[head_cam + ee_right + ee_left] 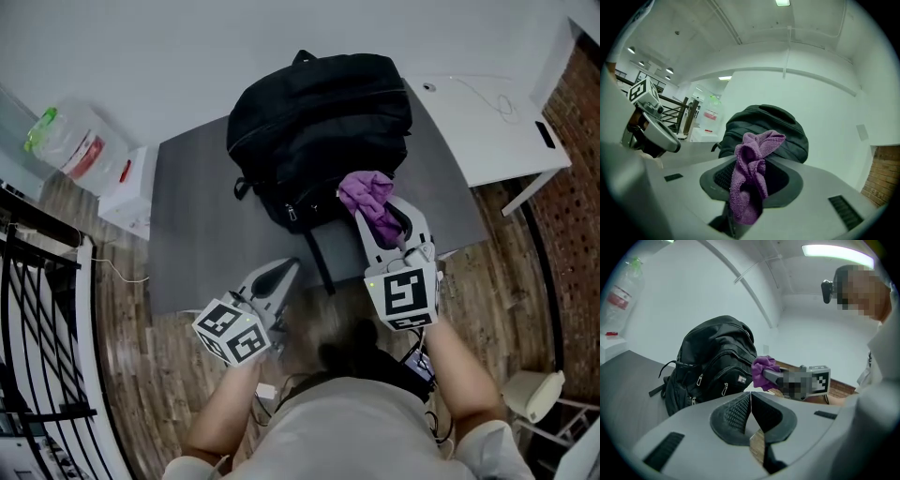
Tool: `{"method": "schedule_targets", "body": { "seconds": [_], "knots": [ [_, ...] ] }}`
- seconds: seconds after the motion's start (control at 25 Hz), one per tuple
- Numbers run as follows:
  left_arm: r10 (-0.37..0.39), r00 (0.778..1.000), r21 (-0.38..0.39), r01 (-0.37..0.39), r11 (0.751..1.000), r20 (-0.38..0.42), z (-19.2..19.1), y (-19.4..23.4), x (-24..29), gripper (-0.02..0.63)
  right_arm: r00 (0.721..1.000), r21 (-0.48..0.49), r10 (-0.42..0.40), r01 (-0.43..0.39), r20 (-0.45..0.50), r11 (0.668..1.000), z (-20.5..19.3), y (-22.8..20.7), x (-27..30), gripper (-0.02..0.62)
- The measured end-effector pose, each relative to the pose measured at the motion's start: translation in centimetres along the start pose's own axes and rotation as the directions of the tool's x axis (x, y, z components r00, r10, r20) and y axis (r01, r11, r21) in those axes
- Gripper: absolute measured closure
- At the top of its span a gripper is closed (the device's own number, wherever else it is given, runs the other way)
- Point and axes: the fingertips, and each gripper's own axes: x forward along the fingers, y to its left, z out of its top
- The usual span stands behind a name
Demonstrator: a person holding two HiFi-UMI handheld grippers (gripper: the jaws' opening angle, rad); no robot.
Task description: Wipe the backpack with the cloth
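Observation:
A black backpack [319, 131] stands upright on the grey table [197, 234]; it also fills the left gripper view [715, 364] and shows behind the cloth in the right gripper view [766, 124]. My right gripper [366, 202] is shut on a bunched purple cloth [370, 199], held against the backpack's near lower side. The cloth [750, 178] hangs between those jaws, and it shows from the side in the left gripper view [763, 371]. My left gripper [289, 267] is shut and empty, at the table's near edge, short of the backpack.
A backpack strap [319, 258] trails over the table's near edge. A white table [487, 122] adjoins on the right. A white box [131, 187] and a clear plastic container [75, 141] stand at the left, beside a black railing [37, 309]. A chair [539, 394] stands lower right.

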Motion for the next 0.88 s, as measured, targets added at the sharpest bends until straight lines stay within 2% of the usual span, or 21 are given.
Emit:
{"method": "schedule_targets", "body": {
  "seconds": [0.24,0.52,0.68,0.88],
  "knots": [
    [-0.022,1.0,-0.01,0.022,1.0,-0.009,-1.2,0.2,-1.2,0.601,0.997,-0.055,0.072,-0.07,0.031,0.996,1.7,5.4,1.3,0.465],
    [0.046,0.999,-0.032,-0.047,0.998,-0.012,-1.9,1.2,-2.5,0.601,0.974,-0.092,0.222,-0.216,0.051,0.972,2.2,11.2,4.4,0.465],
    [0.096,0.995,-0.056,-0.096,0.994,-0.011,-2.5,1.7,-2.1,0.601,0.968,-0.111,0.251,-0.249,0.005,0.962,0.3,11.3,6.1,0.465],
    [0.11,0.994,-0.071,-0.11,0.991,-0.011,-3.0,1.7,-0.4,0.601,0.969,-0.095,0.247,-0.249,-0.032,0.964,-1.6,9.3,7.0,0.465]
  ]
}}
